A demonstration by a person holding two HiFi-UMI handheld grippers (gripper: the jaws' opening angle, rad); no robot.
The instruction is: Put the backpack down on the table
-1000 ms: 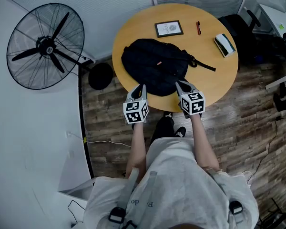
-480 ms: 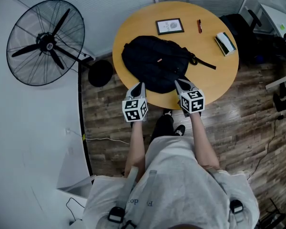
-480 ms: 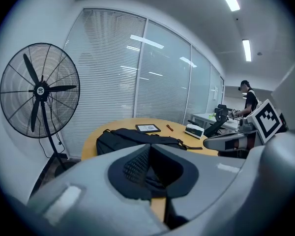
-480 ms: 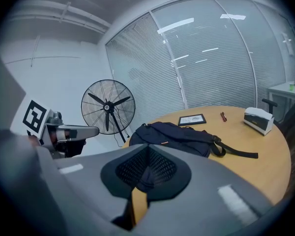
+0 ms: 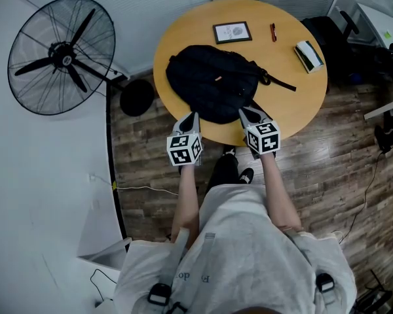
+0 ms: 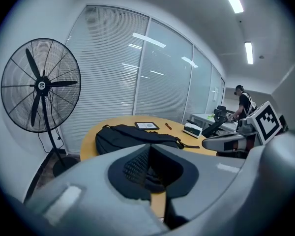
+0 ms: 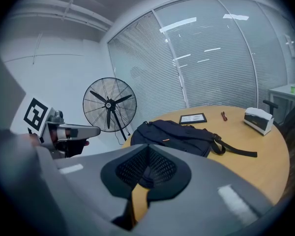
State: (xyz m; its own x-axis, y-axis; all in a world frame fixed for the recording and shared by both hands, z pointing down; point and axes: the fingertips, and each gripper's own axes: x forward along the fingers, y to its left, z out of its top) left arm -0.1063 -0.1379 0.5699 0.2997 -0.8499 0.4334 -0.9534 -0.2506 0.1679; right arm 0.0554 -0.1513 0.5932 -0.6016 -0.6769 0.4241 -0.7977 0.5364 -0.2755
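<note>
The black backpack [image 5: 213, 84] is lying flat on the round wooden table [image 5: 301, 100], on the half nearest the person, with one strap trailing across the tabletop. The person is standing at the table's edge and holding both tools out over it. The left gripper [image 5: 191, 118] is hovering over the table's near rim with its jaws pressed together and nothing between them. The right gripper [image 5: 247, 114] is hovering beside it over the same rim, its jaws likewise closed and empty. Both are pointing across the table at the pack. A framed card [image 5: 232, 32], a red pen [image 5: 273, 33] and a small white box [image 5: 308, 56] are sitting on the table's far side. A pedestal fan [image 5: 59, 56] is standing on the floor beside the table.
</note>
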